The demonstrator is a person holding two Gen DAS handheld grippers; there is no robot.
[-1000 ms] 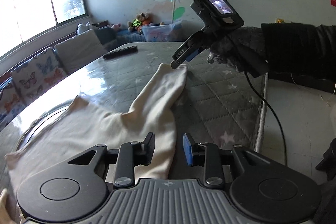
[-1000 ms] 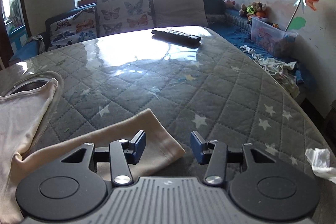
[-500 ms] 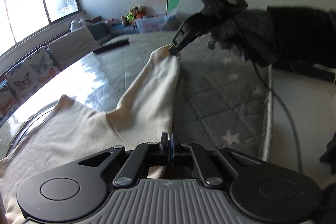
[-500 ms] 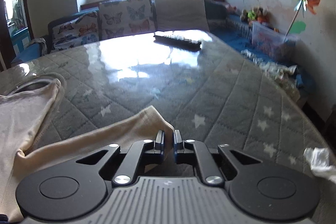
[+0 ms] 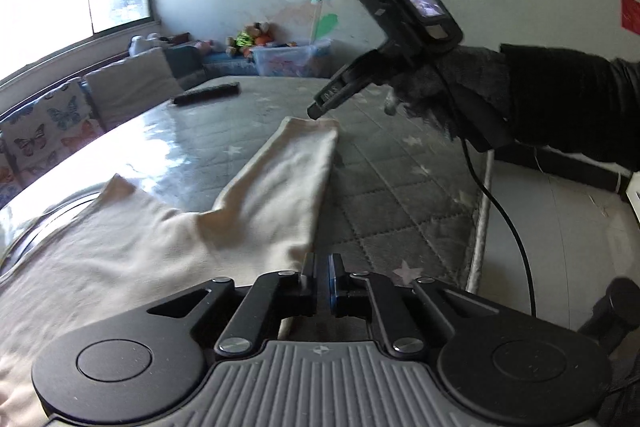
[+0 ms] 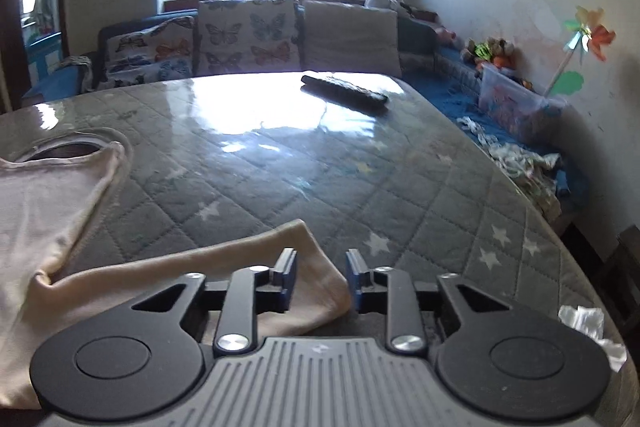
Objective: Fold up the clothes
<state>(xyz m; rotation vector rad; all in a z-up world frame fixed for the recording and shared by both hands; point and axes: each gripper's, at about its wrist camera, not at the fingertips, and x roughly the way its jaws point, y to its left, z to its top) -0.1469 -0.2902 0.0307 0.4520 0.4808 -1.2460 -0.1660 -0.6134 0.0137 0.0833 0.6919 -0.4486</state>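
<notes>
Quilted grey table cover (image 6: 320, 179) fills my view. Cream shirt (image 5: 132, 251) flat on it, sleeve (image 5: 296, 179) stretched toward far edge. My left gripper (image 5: 322, 277) at sleeve's near edge, jaws just reopening, narrow gap, nothing pinched. My right gripper (image 6: 321, 277) above cuff (image 6: 320, 291), jaws just spreading, cloth free. Remote (image 6: 344, 93) far off.

A grey quilted star-patterned mattress (image 6: 400, 195) is spread with a cream garment (image 5: 168, 247); a black remote (image 6: 344, 93) is seen toward twelve o'clock.
</notes>
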